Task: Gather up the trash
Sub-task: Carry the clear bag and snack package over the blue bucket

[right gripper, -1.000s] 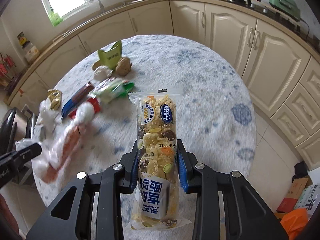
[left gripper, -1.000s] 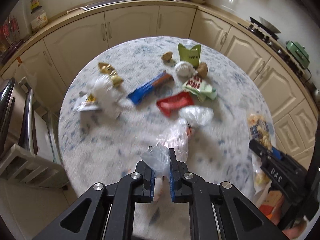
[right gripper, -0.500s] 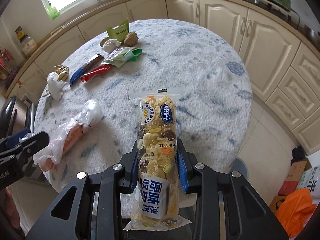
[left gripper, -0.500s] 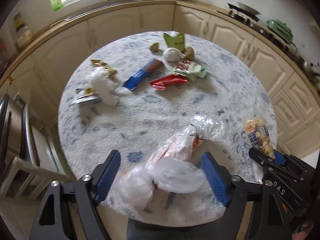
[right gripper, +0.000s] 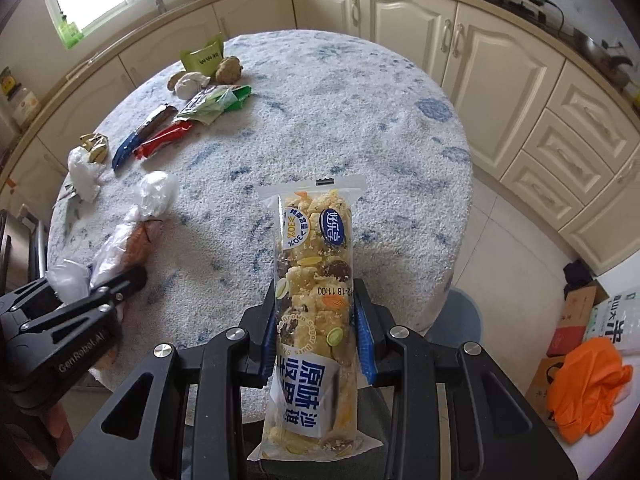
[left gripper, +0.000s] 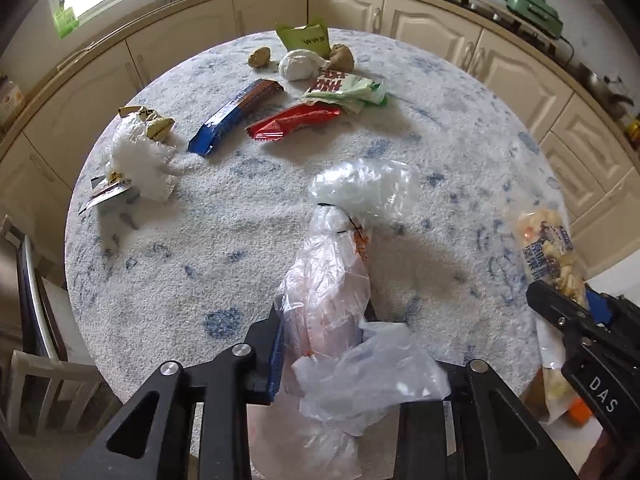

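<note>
A clear plastic bag with orange scraps inside lies on the round blue-speckled table near its front edge. My left gripper is closing on the bag's lower part. Its left blue pad presses the plastic and loose film hides the right pad. From the right wrist view the same bag runs into the left gripper. My right gripper is shut on a nut snack bar packet and holds it upright over the table's near rim. That packet also shows at the right of the left wrist view.
Farther back lie a blue wrapper, a red wrapper, a green-white packet, a white wad, a green pouch and crumpled tissue. Cream cabinets ring the table. An orange bag and boxes sit on the floor.
My left gripper let go of the bag's top, opened wide, dropped lower and closed around the bag's body. My right gripper carried the packet back toward the near rim, then stayed put.
</note>
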Demonstrator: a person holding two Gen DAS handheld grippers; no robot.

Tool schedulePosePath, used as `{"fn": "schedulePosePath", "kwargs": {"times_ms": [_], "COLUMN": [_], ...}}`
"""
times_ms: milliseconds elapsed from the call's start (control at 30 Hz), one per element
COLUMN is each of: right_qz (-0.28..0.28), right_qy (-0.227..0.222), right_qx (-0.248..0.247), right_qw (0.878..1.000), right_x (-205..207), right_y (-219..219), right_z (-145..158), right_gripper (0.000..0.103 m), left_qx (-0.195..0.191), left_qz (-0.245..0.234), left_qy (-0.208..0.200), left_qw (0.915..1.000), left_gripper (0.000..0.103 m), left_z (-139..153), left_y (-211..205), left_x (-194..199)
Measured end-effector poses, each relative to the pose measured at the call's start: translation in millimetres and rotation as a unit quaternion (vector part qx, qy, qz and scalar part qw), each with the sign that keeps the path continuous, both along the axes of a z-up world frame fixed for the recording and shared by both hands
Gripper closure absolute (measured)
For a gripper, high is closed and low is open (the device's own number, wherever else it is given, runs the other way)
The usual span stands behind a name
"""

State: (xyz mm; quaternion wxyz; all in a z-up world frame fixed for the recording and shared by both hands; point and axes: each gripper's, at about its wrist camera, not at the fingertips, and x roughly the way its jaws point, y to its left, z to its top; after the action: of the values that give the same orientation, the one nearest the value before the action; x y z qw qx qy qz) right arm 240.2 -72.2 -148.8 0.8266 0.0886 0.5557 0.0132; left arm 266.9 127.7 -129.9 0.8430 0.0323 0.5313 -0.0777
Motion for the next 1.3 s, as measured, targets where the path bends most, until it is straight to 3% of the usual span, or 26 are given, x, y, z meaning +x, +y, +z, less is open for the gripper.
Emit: {"fn": "schedulePosePath", "kwargs": {"times_ms": [333,700,1033,1300], "right_qz": [0.01,-0.031,-0.111,-0.188], "right_qy": [-0.006,-0.022,-0.018,-0.002], "right_qx": [0.011,0.019,0.004,-0.01], "right_qw": [1.0,0.999,0.994,0.982], "right_x": [-4,-7,-14,-30], "right_y": [3,-46,-136,-215], "right_z": [3,12,5,-7], "right_gripper": [0.07,0.07,0.07,0.07], "left_qx": [-0.002,0.005,0.004,-0.001], "left_qz": [0.013,-0.022,-0.085,-0.166], "left_qy": [-0.027,-0.051,-0.047,-0.036], "left_qw": [0.9996,0.9985,0.9953,0.9854], "left_gripper": [0.077,0.076,0.076,0.076], "left_z": [29,55,53,43], "left_y": [-3,-51,-135,-227], "left_x": [-10,-21,-7,3]}}
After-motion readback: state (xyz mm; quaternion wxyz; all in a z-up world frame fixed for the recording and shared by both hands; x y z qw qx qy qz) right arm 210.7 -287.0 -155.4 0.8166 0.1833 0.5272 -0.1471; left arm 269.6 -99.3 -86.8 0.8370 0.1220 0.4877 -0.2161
